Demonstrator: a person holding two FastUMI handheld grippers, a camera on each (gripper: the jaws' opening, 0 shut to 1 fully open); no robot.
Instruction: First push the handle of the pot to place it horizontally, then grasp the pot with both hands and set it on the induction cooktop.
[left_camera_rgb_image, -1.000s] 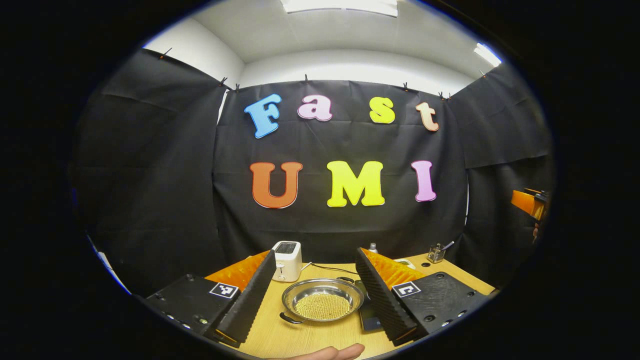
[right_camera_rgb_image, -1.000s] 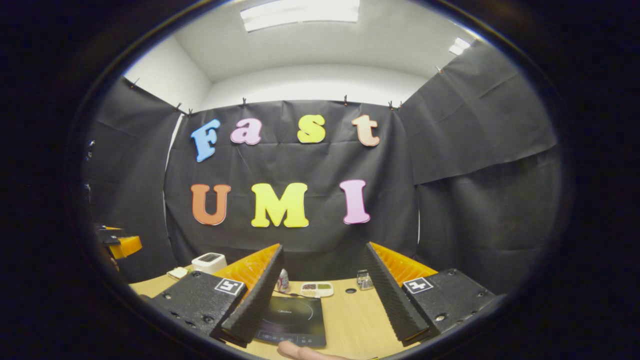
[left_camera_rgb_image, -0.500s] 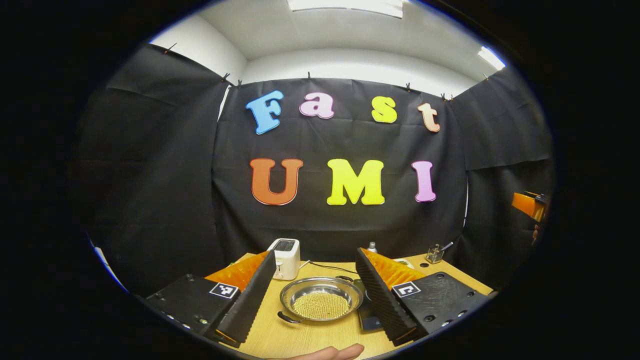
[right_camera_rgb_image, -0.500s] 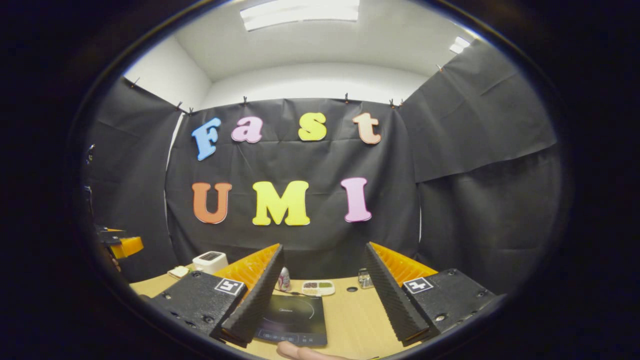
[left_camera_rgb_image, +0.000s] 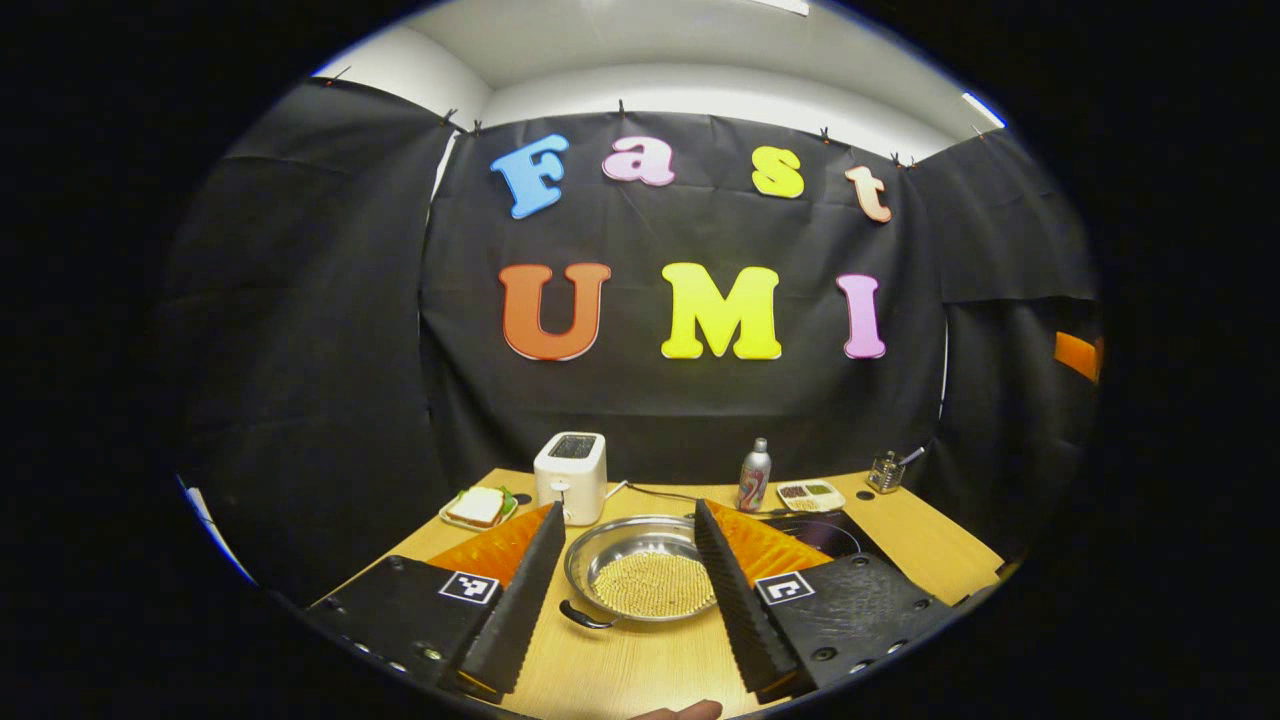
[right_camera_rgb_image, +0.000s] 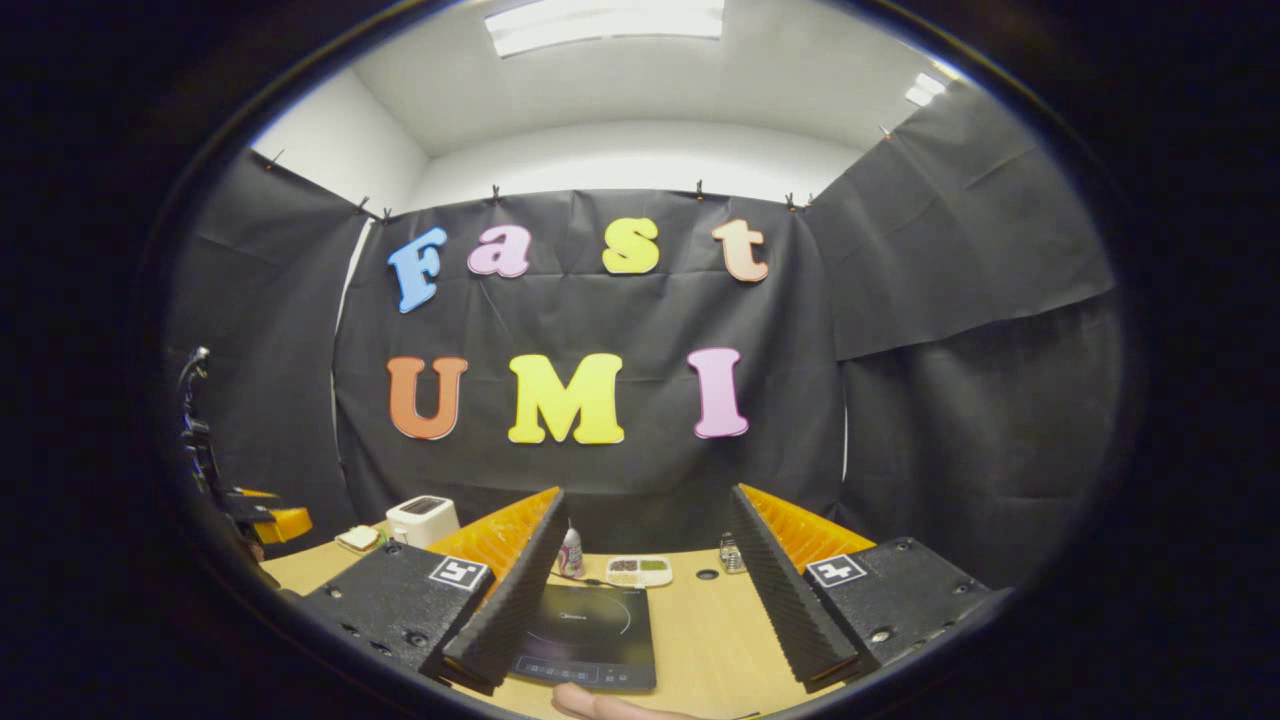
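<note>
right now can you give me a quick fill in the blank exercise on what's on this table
1. The pot holds small yellowish ____.
2. Behind the pot stands a white ____.
3. The left hand-held gripper has its fingers ____, with the pot seen between them.
4. The induction cooktop has ____ resting on it.

Missing words: beads; toaster; open; nothing

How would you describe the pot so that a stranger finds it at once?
On the wooden table, look just in front of the white toaster. The pot is the wide, shallow metal one holding pale grains, with a dark handle.
</note>
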